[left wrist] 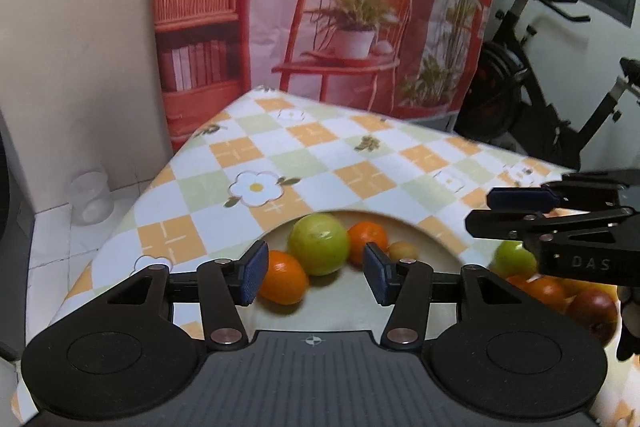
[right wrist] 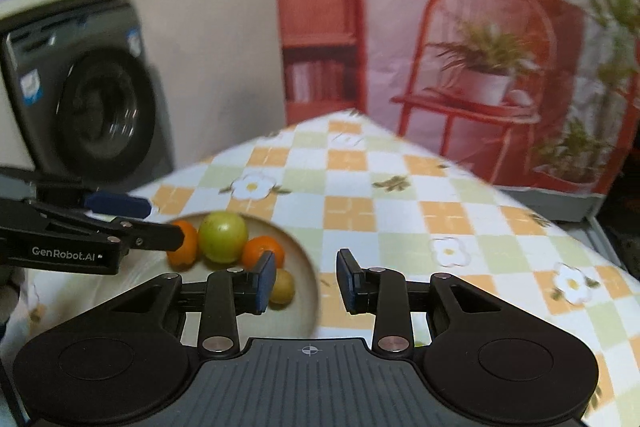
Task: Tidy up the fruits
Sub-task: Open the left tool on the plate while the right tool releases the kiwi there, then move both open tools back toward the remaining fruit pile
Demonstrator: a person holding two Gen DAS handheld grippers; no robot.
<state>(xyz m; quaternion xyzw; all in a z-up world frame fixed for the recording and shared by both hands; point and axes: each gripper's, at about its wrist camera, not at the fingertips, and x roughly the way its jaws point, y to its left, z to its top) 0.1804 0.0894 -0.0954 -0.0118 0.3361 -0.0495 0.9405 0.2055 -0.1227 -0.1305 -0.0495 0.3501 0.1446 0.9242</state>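
A beige plate (left wrist: 340,307) (right wrist: 304,267) on the checked tablecloth holds a green apple (left wrist: 318,243) (right wrist: 223,236), two oranges (left wrist: 284,282) (left wrist: 368,237) and a small yellow-brown fruit (left wrist: 404,250) (right wrist: 282,286). My left gripper (left wrist: 316,277) is open and empty just above the plate. My right gripper (right wrist: 306,282) is open and empty over the plate's right edge; it shows in the left wrist view (left wrist: 516,211). More fruit lies at the right of the left wrist view: a green apple (left wrist: 514,259), oranges (left wrist: 544,291) and a dark red fruit (left wrist: 592,309).
The table (left wrist: 320,163) has a checked cloth with flowers. A washing machine (right wrist: 80,99) stands to the left, an exercise bike (left wrist: 540,87) to the right, a printed backdrop (left wrist: 340,7) behind. A clear plastic cup (left wrist: 90,197) sits on the floor.
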